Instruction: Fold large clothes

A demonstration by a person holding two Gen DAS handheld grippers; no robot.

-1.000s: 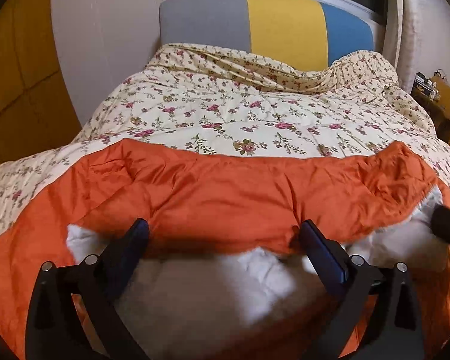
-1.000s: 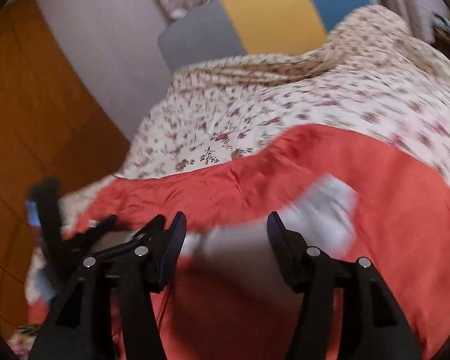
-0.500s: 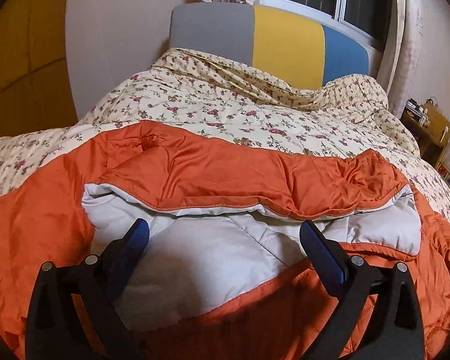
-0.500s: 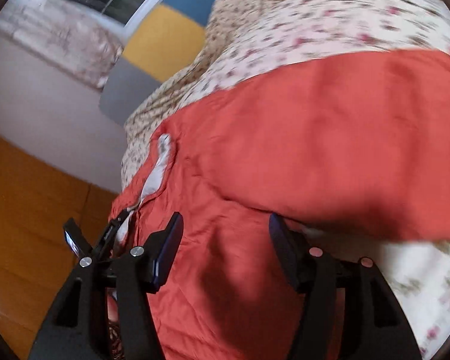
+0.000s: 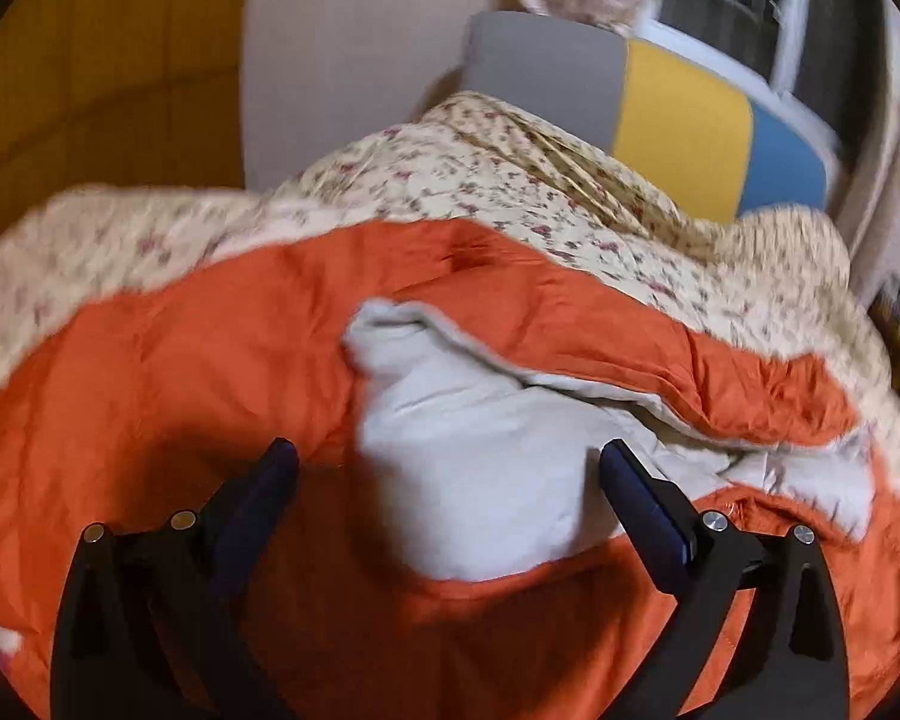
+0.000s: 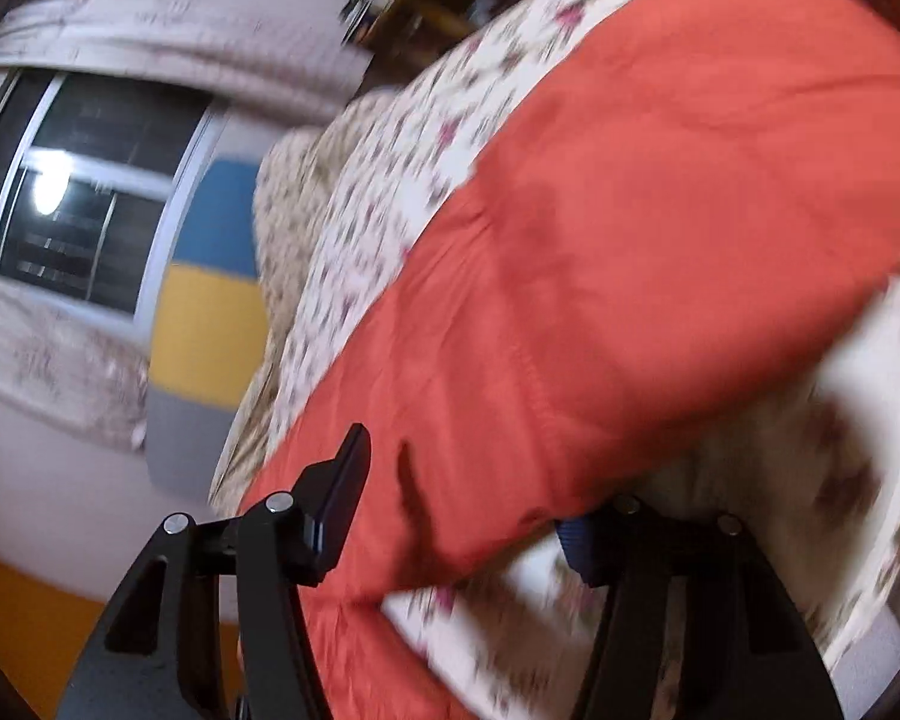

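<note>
A large orange padded jacket [image 5: 198, 372] with a pale grey lining [image 5: 480, 456] lies spread on the bed; its top edge is folded over the lining. My left gripper [image 5: 447, 474] is open above the lining, holding nothing. In the right wrist view the jacket [image 6: 660, 228] fills the middle, blurred and strongly tilted. My right gripper [image 6: 468, 492] is open with the jacket's orange edge lying between its fingers; the right finger is partly hidden under the cloth.
A floral quilt [image 5: 510, 180] covers the bed under the jacket. A grey, yellow and blue headboard [image 5: 678, 114] stands behind, below a window [image 6: 78, 180]. An orange wardrobe [image 5: 102, 72] is at the left.
The left gripper has swung left and tilted over the jacket. The right gripper has rolled further and moved onto the jacket's right edge, which now lies between its fingers.
</note>
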